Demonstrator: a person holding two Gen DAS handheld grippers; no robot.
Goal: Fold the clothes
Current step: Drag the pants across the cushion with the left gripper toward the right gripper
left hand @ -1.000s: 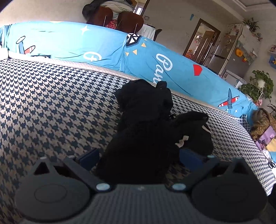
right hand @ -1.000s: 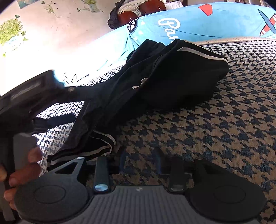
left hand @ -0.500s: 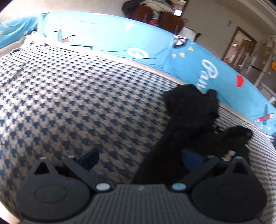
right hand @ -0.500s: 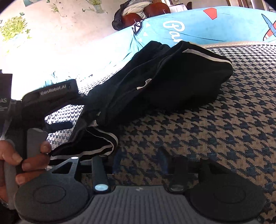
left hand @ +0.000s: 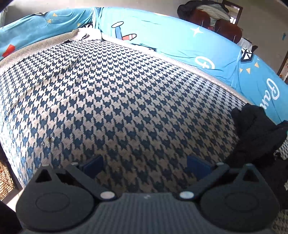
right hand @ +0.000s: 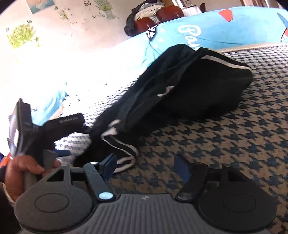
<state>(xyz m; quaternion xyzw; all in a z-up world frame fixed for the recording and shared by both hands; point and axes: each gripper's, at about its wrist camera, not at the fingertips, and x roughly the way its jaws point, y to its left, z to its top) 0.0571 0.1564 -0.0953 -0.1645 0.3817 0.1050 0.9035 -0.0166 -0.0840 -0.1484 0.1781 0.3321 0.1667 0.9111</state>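
Note:
A black garment with white stripes (right hand: 180,86) lies crumpled on the houndstooth sofa seat (right hand: 243,144). Its striped hem (right hand: 124,156) rests just inside the left finger of my right gripper (right hand: 145,165). That gripper's jaws are opening, and neither pad presses on the cloth. In the left wrist view the same black garment (left hand: 255,136) sits at the right edge, outside the jaws. My left gripper (left hand: 144,164) stands open over bare seat fabric with nothing between its pads. The right wrist view shows the left gripper (right hand: 75,135) at the left, held by a hand (right hand: 23,169).
A blue printed cover (left hand: 180,41) drapes the sofa back behind the seat. The seat (left hand: 108,99) stretches wide to the left of the garment and drops off at its front left edge. Brown chairs (right hand: 162,16) stand beyond the sofa.
My left gripper swung left off the black garment, which had lain between its open jaws and now sits at the view's right edge. The right gripper's jaws have spread apart; the striped hem lies beside them.

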